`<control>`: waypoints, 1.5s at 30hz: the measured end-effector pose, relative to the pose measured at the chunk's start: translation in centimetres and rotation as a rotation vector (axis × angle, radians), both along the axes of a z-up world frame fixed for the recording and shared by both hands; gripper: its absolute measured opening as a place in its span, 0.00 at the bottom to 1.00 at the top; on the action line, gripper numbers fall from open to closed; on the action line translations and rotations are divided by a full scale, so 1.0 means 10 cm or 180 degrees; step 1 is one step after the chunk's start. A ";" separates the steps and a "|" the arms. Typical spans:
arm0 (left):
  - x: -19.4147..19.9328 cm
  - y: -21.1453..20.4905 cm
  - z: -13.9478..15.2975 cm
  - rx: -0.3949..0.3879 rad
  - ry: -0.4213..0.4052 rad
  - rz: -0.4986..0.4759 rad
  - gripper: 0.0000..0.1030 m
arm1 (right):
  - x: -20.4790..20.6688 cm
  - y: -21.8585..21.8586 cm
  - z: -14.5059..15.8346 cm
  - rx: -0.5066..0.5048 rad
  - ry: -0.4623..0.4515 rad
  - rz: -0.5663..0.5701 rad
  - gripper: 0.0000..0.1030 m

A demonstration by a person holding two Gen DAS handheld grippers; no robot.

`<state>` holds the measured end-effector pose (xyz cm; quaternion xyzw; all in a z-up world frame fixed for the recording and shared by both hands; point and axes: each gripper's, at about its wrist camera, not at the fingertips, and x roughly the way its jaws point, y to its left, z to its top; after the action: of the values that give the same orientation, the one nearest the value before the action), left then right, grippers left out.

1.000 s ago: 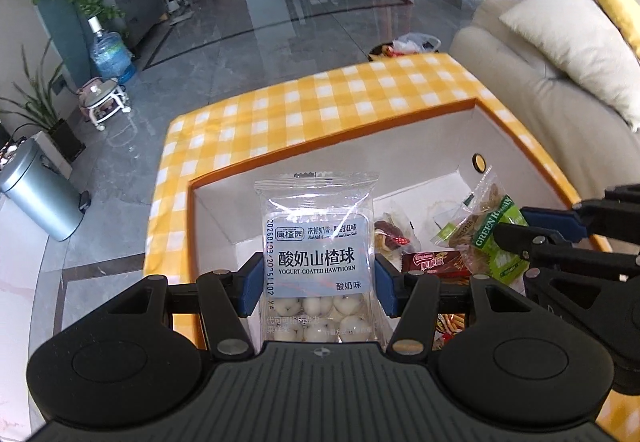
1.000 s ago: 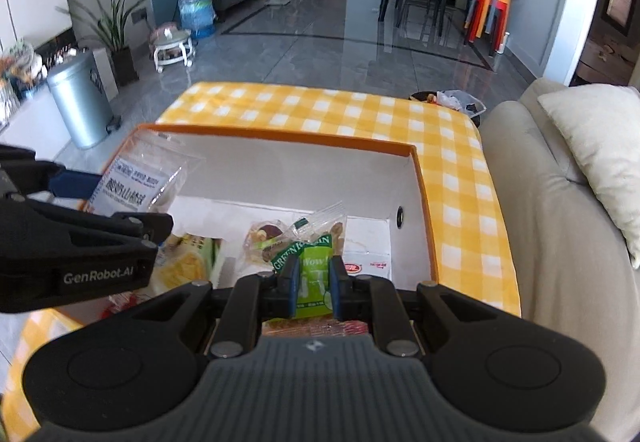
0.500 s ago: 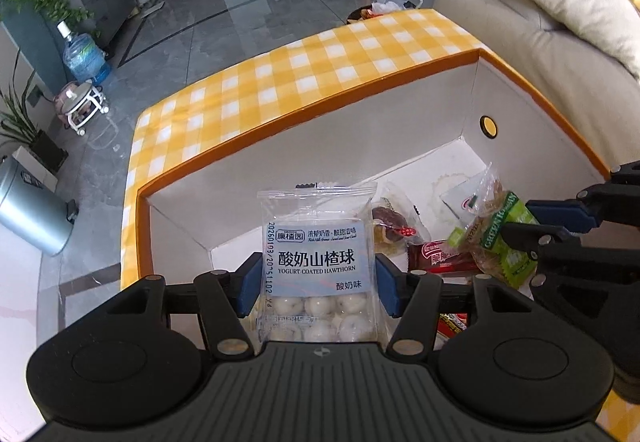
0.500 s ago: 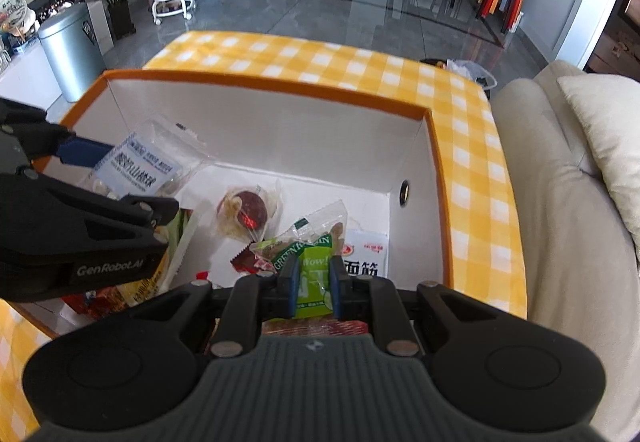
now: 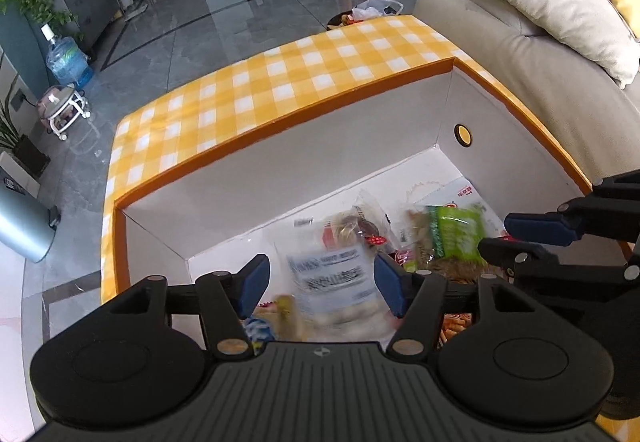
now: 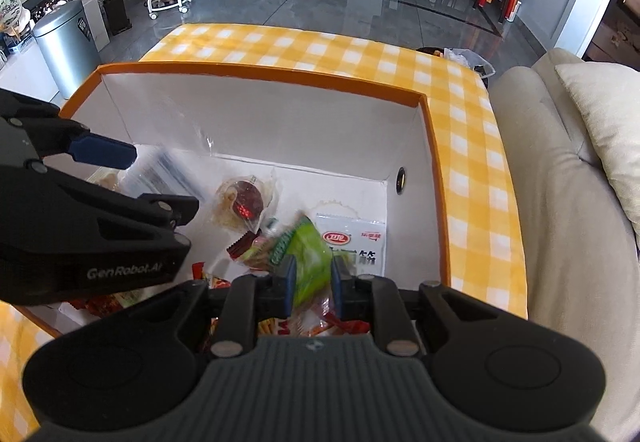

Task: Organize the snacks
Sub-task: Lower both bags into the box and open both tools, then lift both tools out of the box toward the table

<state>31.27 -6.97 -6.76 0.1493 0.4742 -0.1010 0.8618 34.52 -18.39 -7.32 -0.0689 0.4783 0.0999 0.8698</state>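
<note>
A clear packet of yogurt-coated hawthorn balls (image 5: pixel 332 282) shows blurred between the blue pads of my left gripper (image 5: pixel 320 284). Its jaws are opening, and a gap shows beside the left pad. The packet hangs over the white box with an orange rim (image 5: pixel 280 129). My right gripper (image 6: pixel 314 282) is shut on a green snack packet (image 6: pixel 308 258), which is blurred and tipped to the left. Both grippers hang inside the box, left gripper (image 6: pixel 148 181) to the left of the right one. The green packet (image 5: pixel 456 238) also shows in the left wrist view.
Several snacks lie on the box floor: a round red one in clear wrap (image 6: pixel 244 201), a white packet with a red logo (image 6: pixel 356 242), red wrappers at the near side (image 6: pixel 100 306). A yellow checked cloth (image 5: pixel 280 81) surrounds the box. A beige sofa (image 6: pixel 560 201) stands at the right.
The left jaws have spread and the hawthorn packet has dropped lower between them, now blurred. Both grippers have sunk into the box. The green packet has tipped left.
</note>
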 end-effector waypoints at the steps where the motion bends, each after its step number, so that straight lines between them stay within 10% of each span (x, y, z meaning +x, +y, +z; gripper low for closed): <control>1: 0.00 0.00 0.01 0.0004 -0.0002 0.0002 0.70 | -0.01 0.00 0.00 0.0001 0.0000 0.0003 0.13; 21: -0.51 0.18 0.60 -0.0095 -0.0509 0.0141 0.78 | -0.39 -0.03 0.47 0.0222 -0.0342 -0.0197 0.77; 35: -1.30 0.58 0.98 -0.0268 -0.1105 0.0597 0.78 | -1.00 -0.06 0.87 0.0437 -0.0718 -0.0339 0.80; 45: -1.75 0.77 0.82 -0.0386 -0.0940 0.0770 0.80 | -1.49 -0.16 0.89 0.0599 -0.0860 -0.0436 0.84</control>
<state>13.72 0.78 1.43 0.0522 0.3502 -0.0021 0.9352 19.58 -19.99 1.55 0.0327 0.3492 0.0745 0.9335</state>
